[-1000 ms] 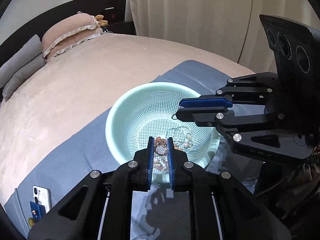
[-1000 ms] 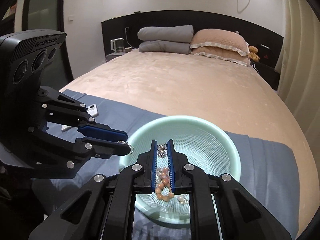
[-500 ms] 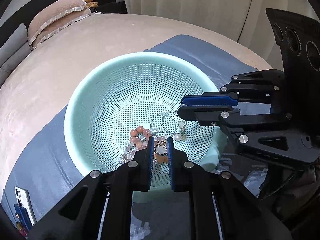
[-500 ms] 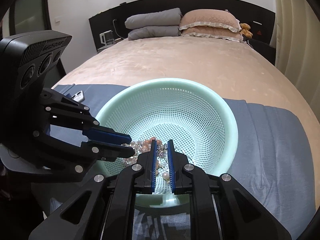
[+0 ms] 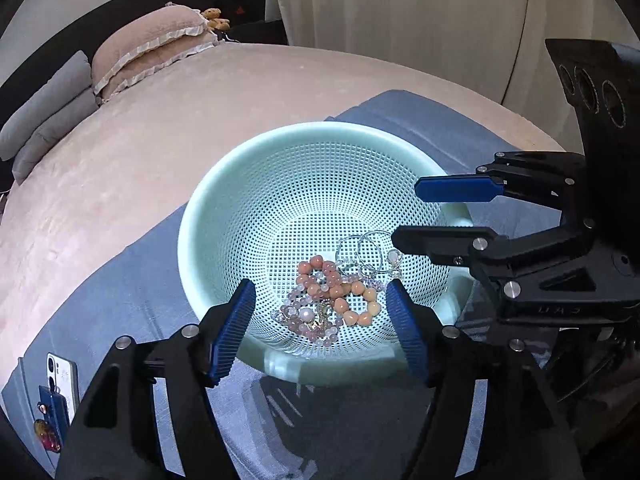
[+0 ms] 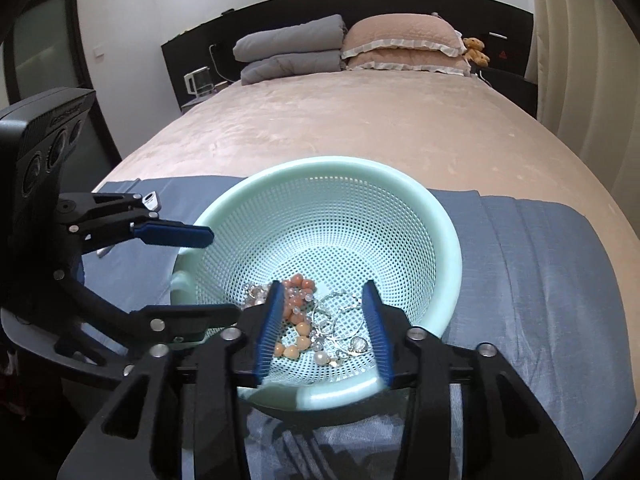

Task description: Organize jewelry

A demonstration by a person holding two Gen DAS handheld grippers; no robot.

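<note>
- Left wrist view shows your left gripper (image 5: 320,312) standing wide, its jaws having just been opening, with nothing pinched between the pads; the jewelry (image 5: 338,292) lies loose in the bottom of the mint basket (image 5: 208,216), seen through the gap.
- Right wrist view shows your right gripper (image 6: 324,324) parted about half way, also just opened, with nothing pressed between the pads; the silver hoops (image 6: 340,320) and a pearl piece lie below the gap on the mesh floor.
- Judging by this, you are at the release: everything has dropped into the basket, which sits on the blue cloth (image 6: 540,280) at the lower part of the bed (image 6: 360,128).
- Make sure no chain hangs on a ribbed pad before you pull away; from here I cannot tell whether a fine link clings.
- Lift both grippers straight up and clear of the rim, so you do not tip the light basket on the soft bed.
- Mind the other gripper at the frame's side: back them off apart, not across each other.
- Peach beads (image 5: 356,304) and hoops lie tangled; if you sort further, take one piece by a free end.
</note>
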